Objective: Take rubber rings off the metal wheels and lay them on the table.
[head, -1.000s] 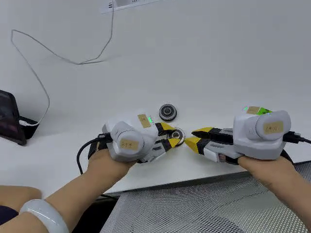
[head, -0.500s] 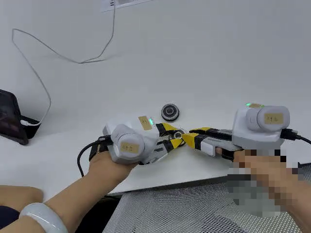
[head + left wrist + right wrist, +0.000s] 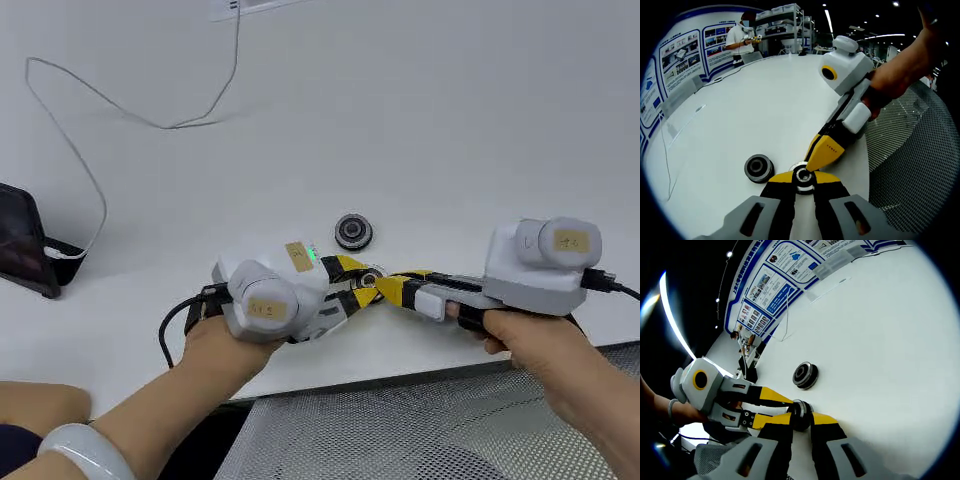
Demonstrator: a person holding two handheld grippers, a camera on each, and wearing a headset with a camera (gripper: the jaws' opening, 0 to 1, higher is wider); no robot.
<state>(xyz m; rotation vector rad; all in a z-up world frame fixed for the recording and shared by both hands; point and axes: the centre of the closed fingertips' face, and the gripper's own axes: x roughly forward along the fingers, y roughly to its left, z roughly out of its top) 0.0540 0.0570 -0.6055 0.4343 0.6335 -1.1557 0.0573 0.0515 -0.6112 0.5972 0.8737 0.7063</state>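
Observation:
A small metal wheel [image 3: 368,281] with a black rubber ring is held above the table's front edge, between both grippers. My left gripper [image 3: 803,179] is shut on the wheel [image 3: 803,176], one yellow jaw on each side of it. My right gripper [image 3: 800,419] comes in from the opposite side, and its jaws close on the rubber ring [image 3: 799,412] of the same wheel. In the head view the left gripper [image 3: 358,284] and right gripper [image 3: 388,286] meet tip to tip. A second wheel [image 3: 352,231] with its black ring lies flat on the table just behind them.
The white table [image 3: 420,120] stretches away beyond the wheels. A grey cable [image 3: 90,190] loops across its far left, and a dark device [image 3: 22,245] stands at the left edge. A grey mesh surface [image 3: 400,440] lies below the front edge.
My right gripper has moved left from a short gap away and closed onto the wheel held by the left gripper. The left gripper has stayed in place.

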